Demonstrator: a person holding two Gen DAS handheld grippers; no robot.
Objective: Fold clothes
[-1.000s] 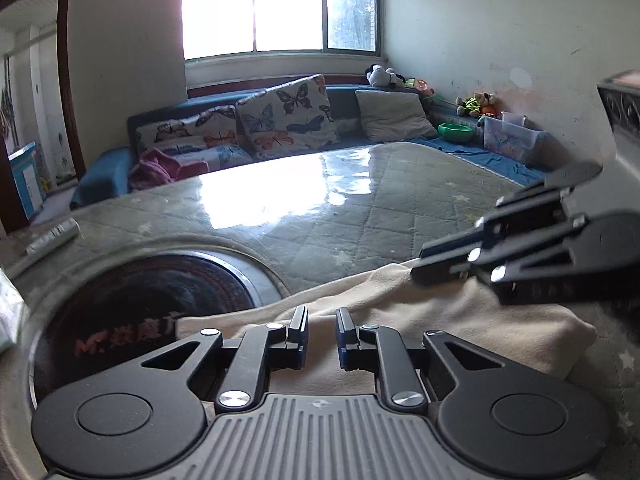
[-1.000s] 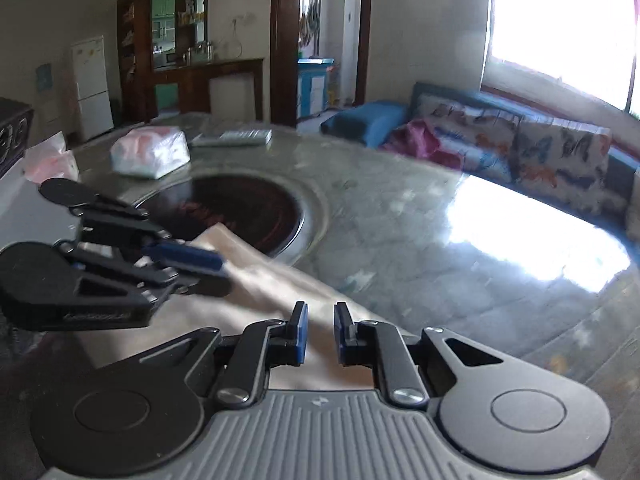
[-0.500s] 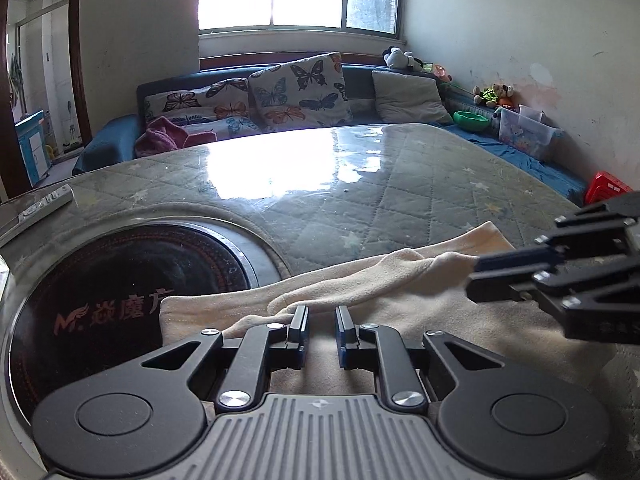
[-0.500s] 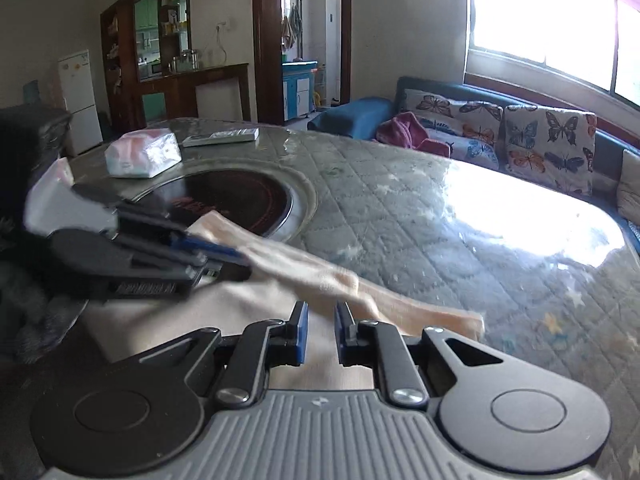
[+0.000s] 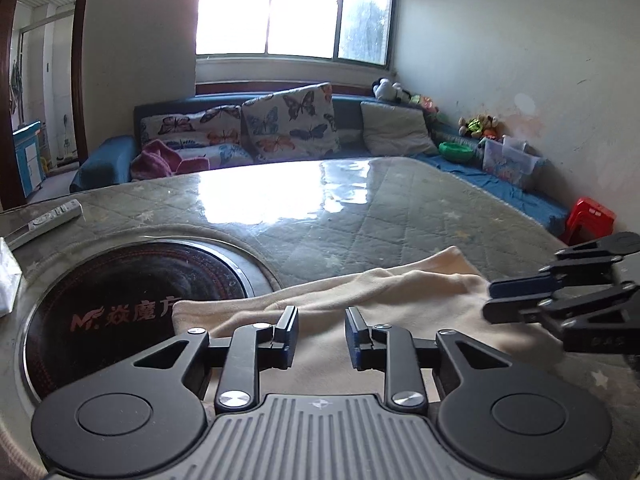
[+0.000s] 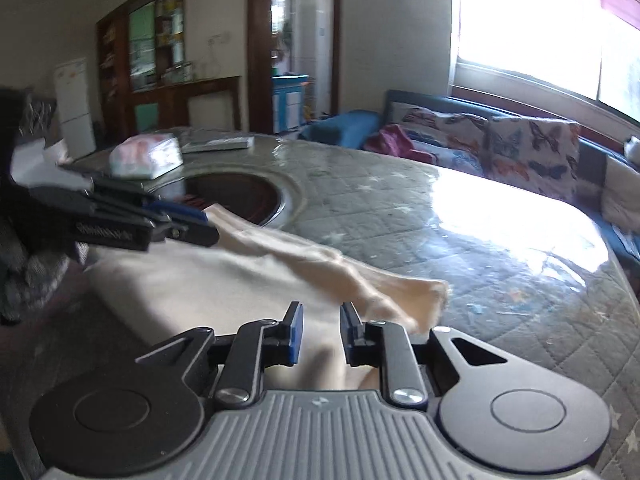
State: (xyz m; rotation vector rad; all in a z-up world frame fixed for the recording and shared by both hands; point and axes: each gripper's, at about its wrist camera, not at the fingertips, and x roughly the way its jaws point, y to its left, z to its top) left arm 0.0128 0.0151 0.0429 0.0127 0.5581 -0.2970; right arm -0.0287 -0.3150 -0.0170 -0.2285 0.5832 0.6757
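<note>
bright window [image 5: 296,8], butterfly-cushioned sofa [image 5: 240,136], white wall [image 5: 512,52]

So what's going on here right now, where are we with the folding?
A person holds both grippers over a cream cloth lying partly folded on the quilted table, one end beside the round cooktop. The left gripper hovers above the cloth's near edge, jaws apart and holding nothing. The right gripper sits over the other end, jaws also apart and empty. No grasp is made yet.
</note>
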